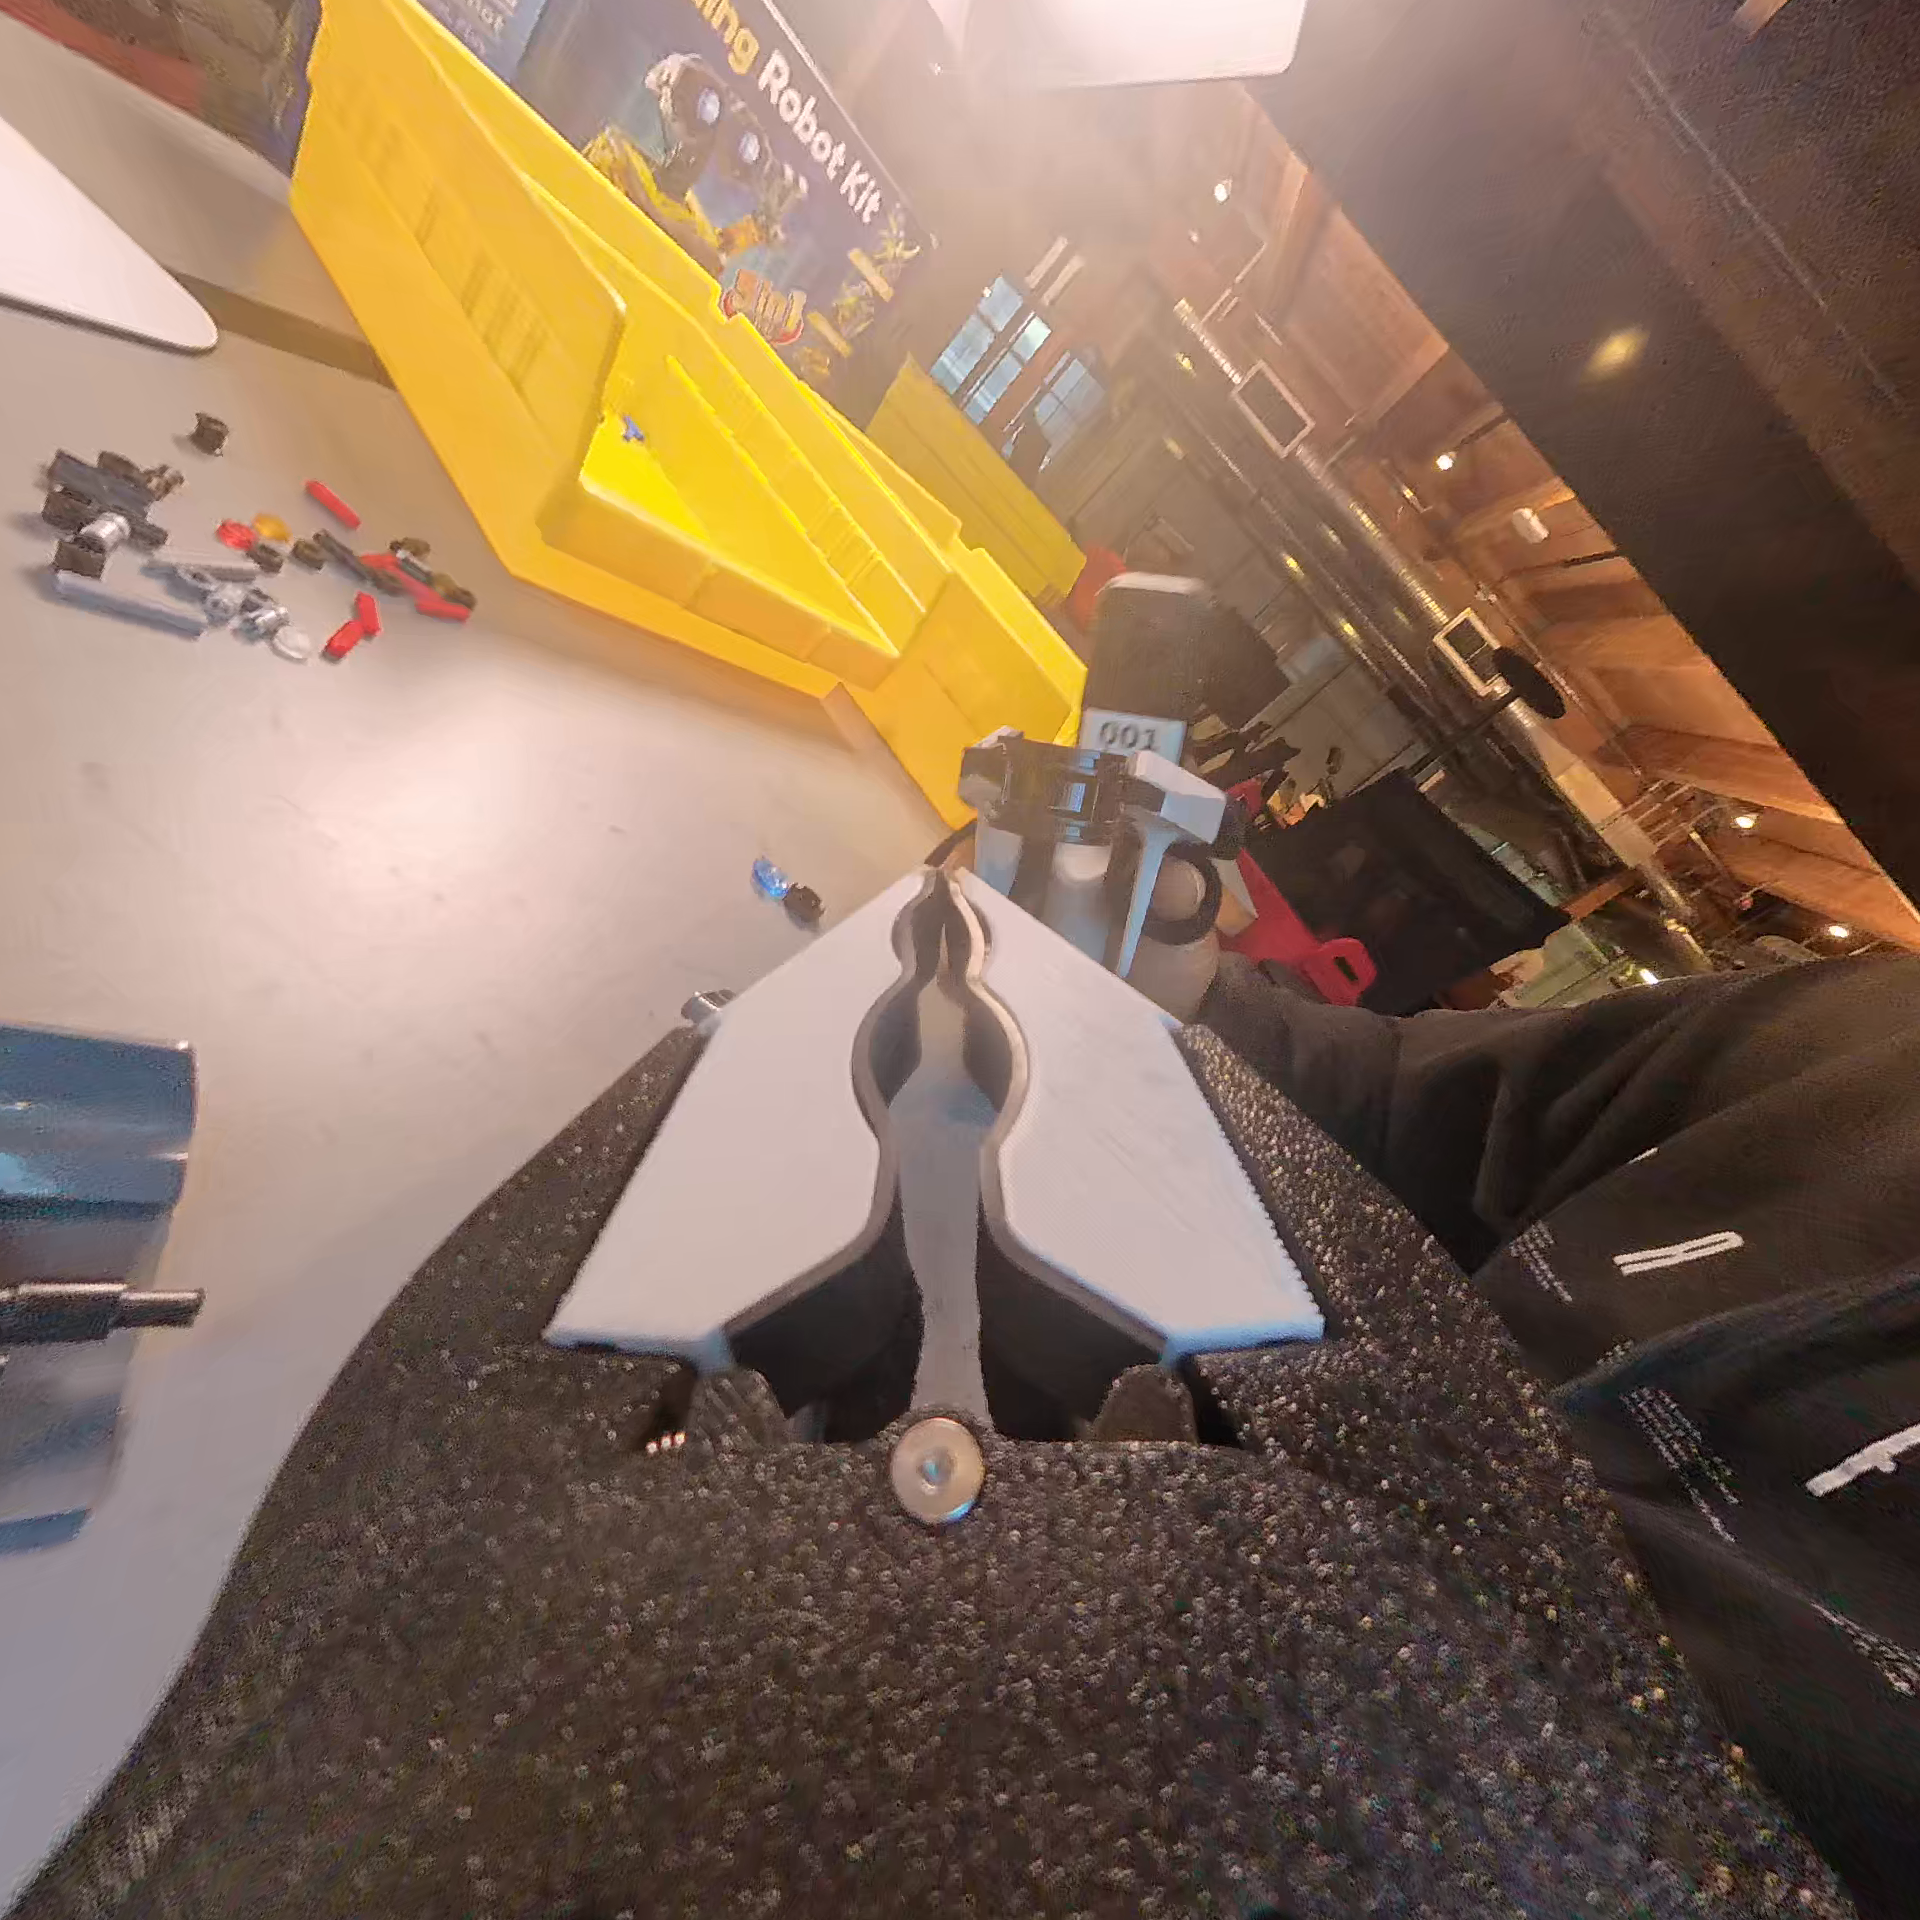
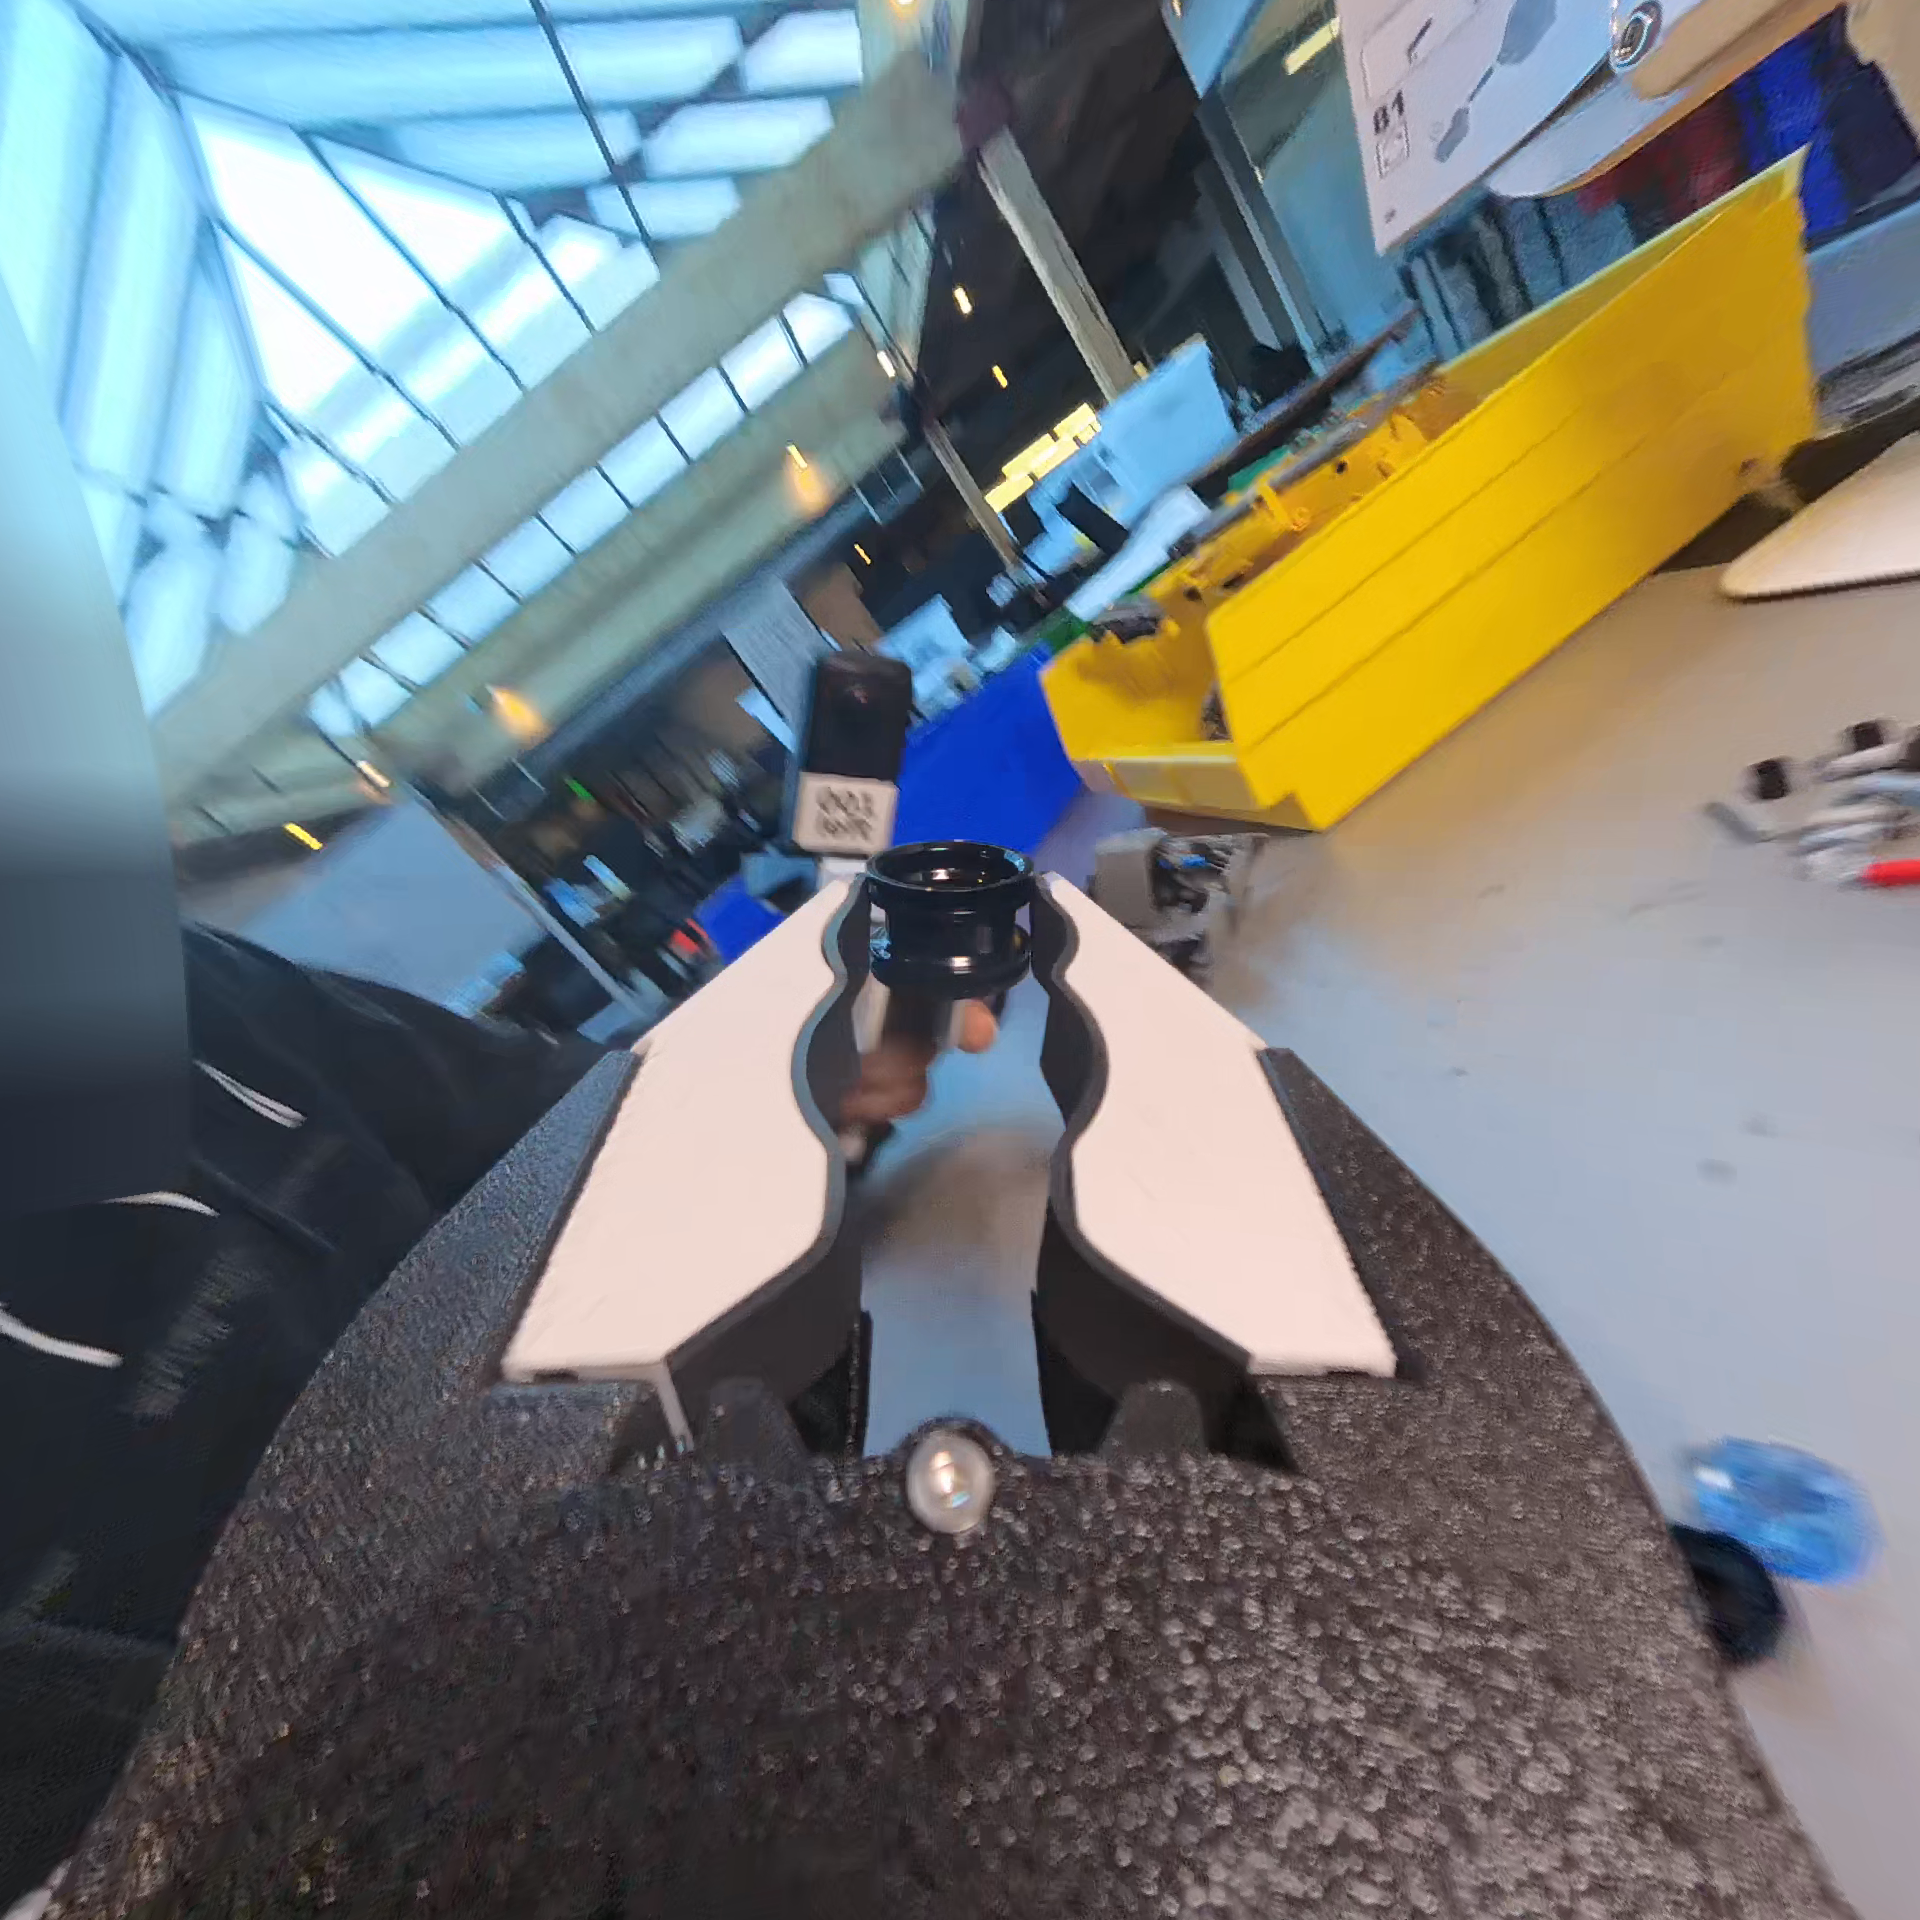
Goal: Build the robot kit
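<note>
My left gripper (image 1: pixel 940 896) is shut, its white fingers (image 1: pixel 790 1122) pressed together at the tips; I see nothing between them. It hovers above the grey table (image 1: pixel 416 883) and points at my right gripper (image 1: pixel 1091 795), just beyond its tips. My right gripper (image 2: pixel 948 920) is shut on a small black round wheel-like part (image 2: pixel 948 914), held up off the table. That part also shows in the left wrist view (image 1: pixel 1075 795). Behind it in the right wrist view are the left gripper's black camera (image 2: pixel 857 727) and a hand (image 2: pixel 899 1075).
Yellow sorting trays (image 1: pixel 644 436) (image 2: pixel 1455 623) and a printed kit box (image 1: pixel 748 187) stand at the back. Several loose red, black and grey parts (image 1: pixel 260 561) (image 2: pixel 1849 805) lie on the table. A blue clear piece (image 1: pixel 769 876) (image 2: pixel 1782 1507) sits beside a black piece (image 1: pixel 802 902). A dark sleeve (image 1: pixel 1558 1195) is at right. The tips of one gripper are about 4 centimeters away from the tips of the other.
</note>
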`<state>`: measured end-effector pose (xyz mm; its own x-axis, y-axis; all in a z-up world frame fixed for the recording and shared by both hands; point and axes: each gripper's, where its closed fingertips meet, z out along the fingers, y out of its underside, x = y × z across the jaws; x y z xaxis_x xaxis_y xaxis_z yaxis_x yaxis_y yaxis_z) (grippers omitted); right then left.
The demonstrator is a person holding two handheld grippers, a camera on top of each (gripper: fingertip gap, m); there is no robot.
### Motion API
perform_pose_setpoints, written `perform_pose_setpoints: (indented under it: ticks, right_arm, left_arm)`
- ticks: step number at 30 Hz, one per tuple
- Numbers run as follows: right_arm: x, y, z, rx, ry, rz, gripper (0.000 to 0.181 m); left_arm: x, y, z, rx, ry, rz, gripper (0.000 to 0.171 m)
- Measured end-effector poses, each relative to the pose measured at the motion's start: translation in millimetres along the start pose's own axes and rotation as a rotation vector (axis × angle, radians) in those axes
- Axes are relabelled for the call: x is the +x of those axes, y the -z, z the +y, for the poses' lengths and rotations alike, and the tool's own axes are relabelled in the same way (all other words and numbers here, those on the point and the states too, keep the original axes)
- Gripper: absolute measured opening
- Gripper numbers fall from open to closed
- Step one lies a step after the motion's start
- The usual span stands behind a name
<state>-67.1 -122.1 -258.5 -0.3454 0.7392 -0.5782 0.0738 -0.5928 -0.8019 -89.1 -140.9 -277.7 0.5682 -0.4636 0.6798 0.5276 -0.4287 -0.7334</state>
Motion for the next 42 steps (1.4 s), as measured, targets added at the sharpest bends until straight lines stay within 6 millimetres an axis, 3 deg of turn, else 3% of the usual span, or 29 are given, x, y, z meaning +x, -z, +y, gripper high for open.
perform_pose_setpoints:
  ticks: [3,9,13,17,20,24,30,34,38,42]
  right_arm:
    - [12.0,6.6,7.2,-0.137,0.169,0.109,0.030]
    - [39.5,19.3,36.5,-0.386,0.222,0.245,0.031]
    - [37.6,18.6,52.3,-0.471,0.248,0.240,0.031]
    - [32.0,16.8,58.6,-0.503,0.262,0.216,0.031]
    - [33.8,19.1,62.8,-0.535,0.273,0.228,0.031]
    - [31.7,19.4,65.2,-0.555,0.285,0.222,0.031]
    - [30.5,19.1,66.6,-0.558,0.282,0.213,0.031]
    - [28.3,13.3,55.4,-0.458,0.229,0.212,0.031]
    - [5.3,2.7,16.5,-0.166,0.145,0.103,0.031]
    - [-22.8,4.9,-16.7,0.077,0.144,-0.034,0.030]
  left_arm:
    - [-13.4,2.5,7.1,-0.079,-0.068,-0.093,0.000]
    - [-44.5,14.0,20.3,-0.290,-0.336,-0.305,0.006]
    - [-61.9,21.8,28.1,-0.420,-0.480,-0.363,0.023]
    - [-67.0,13.7,42.0,-0.549,-0.629,-0.340,0.034]
    - [-74.8,10.1,55.3,-0.657,-0.706,-0.351,0.030]
    - [-69.2,8.2,60.9,-0.674,-0.744,-0.326,0.014]
    - [-65.1,8.3,65.5,-0.672,-0.643,-0.296,0.010]
    - [-60.9,4.0,55.0,-0.570,-0.552,-0.298,0.007]
    - [-32.5,-10.6,23.5,-0.318,-0.329,-0.191,0.007]
    - [-0.4,-25.5,-4.2,-0.105,-0.045,-0.013,0.007]
